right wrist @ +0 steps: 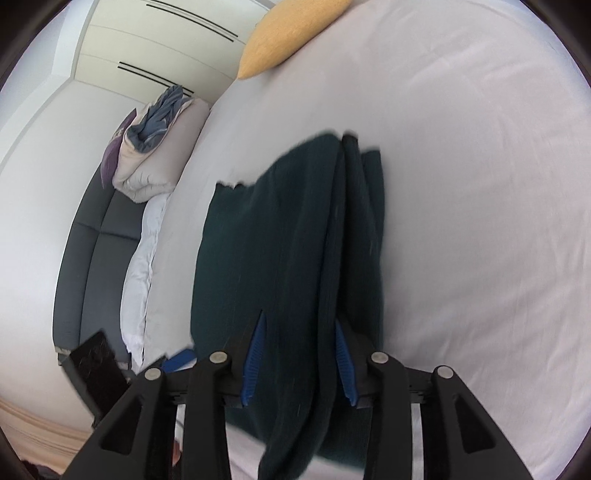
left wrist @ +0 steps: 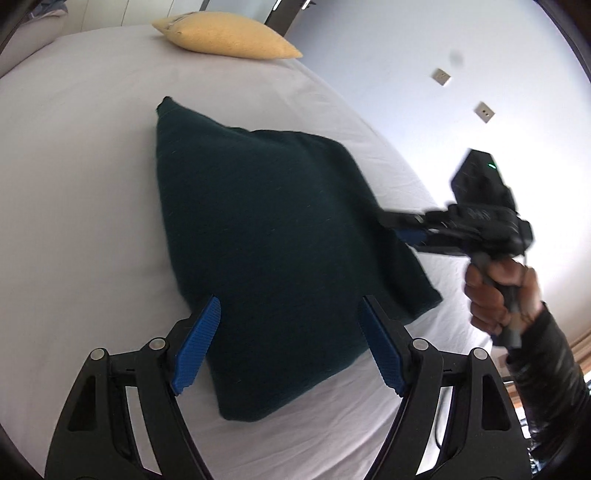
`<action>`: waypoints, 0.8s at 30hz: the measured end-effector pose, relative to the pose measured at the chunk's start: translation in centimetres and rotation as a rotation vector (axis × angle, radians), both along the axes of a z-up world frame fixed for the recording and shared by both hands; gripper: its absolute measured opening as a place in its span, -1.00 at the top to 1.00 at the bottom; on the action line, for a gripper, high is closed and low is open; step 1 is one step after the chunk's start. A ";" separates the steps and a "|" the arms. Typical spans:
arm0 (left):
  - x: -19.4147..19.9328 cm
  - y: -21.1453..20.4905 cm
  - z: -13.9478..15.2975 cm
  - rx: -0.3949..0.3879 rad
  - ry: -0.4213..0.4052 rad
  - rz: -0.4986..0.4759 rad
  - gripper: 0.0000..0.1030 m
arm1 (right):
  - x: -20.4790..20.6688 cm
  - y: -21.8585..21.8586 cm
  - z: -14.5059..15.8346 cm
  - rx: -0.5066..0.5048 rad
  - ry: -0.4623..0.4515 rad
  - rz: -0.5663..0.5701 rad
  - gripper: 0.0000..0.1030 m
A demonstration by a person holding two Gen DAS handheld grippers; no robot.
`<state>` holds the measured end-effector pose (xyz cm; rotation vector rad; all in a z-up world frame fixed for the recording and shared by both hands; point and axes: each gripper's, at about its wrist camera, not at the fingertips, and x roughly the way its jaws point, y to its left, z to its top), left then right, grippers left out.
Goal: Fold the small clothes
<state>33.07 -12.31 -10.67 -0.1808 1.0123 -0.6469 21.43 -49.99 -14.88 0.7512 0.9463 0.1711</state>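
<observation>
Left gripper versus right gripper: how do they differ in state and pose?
The left gripper is wide open and holds nothing; the right gripper has a bunched fold of the dark cloth between its fingers. The left sits at the cloth's near edge, the right at its side. Both have blue pads.

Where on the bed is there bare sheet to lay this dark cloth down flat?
Bare white sheet runs wide between the dark green cloth and the yellow pillow, and along the cloth's far side in the right wrist view. It is crowded at the cloth's near edges, where the open left claw hovers and the right claw straddles a fold.
</observation>
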 end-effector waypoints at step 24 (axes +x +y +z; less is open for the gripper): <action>-0.2 -3.7 -3.0 0.025 0.039 -0.001 -0.47 | -5.5 -2.3 -3.1 0.050 0.046 -0.078 0.78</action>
